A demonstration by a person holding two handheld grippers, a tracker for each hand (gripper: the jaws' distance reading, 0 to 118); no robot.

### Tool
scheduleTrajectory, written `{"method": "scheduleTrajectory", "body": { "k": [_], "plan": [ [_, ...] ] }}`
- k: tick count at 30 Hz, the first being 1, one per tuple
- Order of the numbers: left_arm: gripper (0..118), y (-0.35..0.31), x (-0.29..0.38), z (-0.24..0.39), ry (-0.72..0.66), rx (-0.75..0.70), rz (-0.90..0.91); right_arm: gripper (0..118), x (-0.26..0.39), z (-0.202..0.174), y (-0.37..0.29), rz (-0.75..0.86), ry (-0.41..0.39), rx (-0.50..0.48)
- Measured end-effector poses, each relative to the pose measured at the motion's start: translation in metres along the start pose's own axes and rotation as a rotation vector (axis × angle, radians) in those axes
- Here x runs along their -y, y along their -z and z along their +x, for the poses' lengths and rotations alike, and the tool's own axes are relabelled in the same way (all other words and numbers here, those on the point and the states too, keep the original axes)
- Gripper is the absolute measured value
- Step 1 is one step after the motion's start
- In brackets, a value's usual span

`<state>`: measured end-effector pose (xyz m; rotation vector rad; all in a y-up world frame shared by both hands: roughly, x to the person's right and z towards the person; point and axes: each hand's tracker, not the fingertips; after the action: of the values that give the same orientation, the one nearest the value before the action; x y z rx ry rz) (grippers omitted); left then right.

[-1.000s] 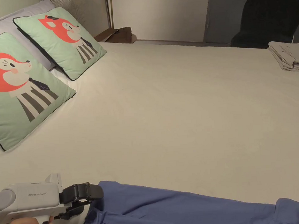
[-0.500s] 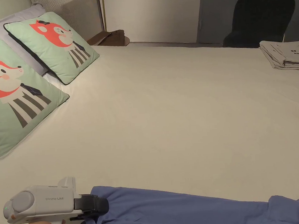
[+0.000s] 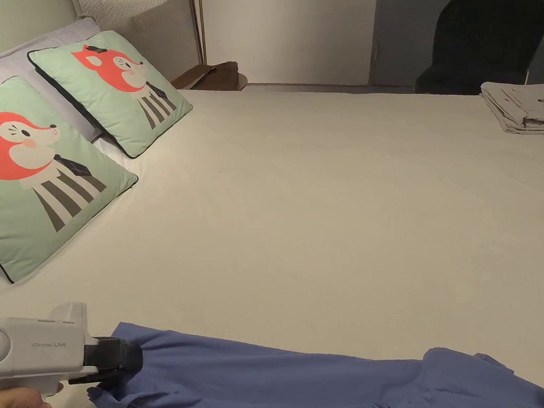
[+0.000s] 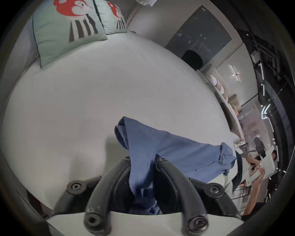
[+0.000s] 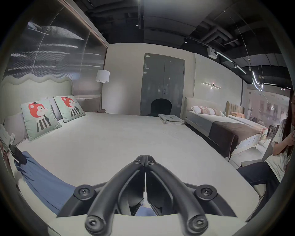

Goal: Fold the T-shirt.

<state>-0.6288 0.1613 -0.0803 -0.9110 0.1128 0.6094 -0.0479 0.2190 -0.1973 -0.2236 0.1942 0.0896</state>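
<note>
A blue T-shirt (image 3: 266, 382) lies in a long bunch along the near edge of the big bed (image 3: 335, 209). The left tool (image 4: 142, 161) has its 2 jaws pressed on 1 end of the shirt, and the cloth runs out from between them. The hand (image 3: 17, 406) holding that tool is at the near left corner. The right tool (image 5: 145, 161) has its jaws closed tight together. I see no cloth between its tips, though some blue cloth lies under it. I think this is the early step: pulling the shirt out flat before any fold is made. Next, the right tool will likely need to open, take hold of the far end of the shirt, and both tools should stretch it and lay it smooth on the bed. 2 fox pillows (image 3: 47, 171) sit at the head of the bed, well apart from the shirt. A stack of folded gray clothes (image 3: 527, 115) rests at the far right corner, and a dark chair (image 3: 486, 41) stands behind it.
</note>
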Motion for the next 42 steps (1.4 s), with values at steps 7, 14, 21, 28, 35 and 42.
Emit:
{"method": "scheduleTrajectory", "body": {
  "k": [7,14,21,28,35,42],
  "plan": [
    [11,0.017,0.008,0.083,0.084,-0.132,-0.018,0,0.001,0.003,-0.006,0.006,0.006,-0.017],
    [11,0.049,0.024,0.163,0.178,0.028,-0.061,0,-0.001,0.009,-0.012,0.018,0.004,-0.025],
    [11,0.093,0.048,0.222,0.244,0.089,-0.114,0,-0.002,0.016,-0.014,0.026,0.0,-0.022],
    [11,0.12,0.065,0.238,0.266,0.054,-0.147,0,-0.002,0.019,-0.016,0.028,-0.007,-0.025],
    [58,0.125,0.069,0.241,0.255,0.06,-0.161,0,0.001,0.016,-0.013,0.025,-0.011,-0.023],
    [108,0.105,0.069,0.248,0.246,0.118,-0.089,0,-0.004,0.01,-0.014,0.041,-0.003,-0.027]
  ]
}}
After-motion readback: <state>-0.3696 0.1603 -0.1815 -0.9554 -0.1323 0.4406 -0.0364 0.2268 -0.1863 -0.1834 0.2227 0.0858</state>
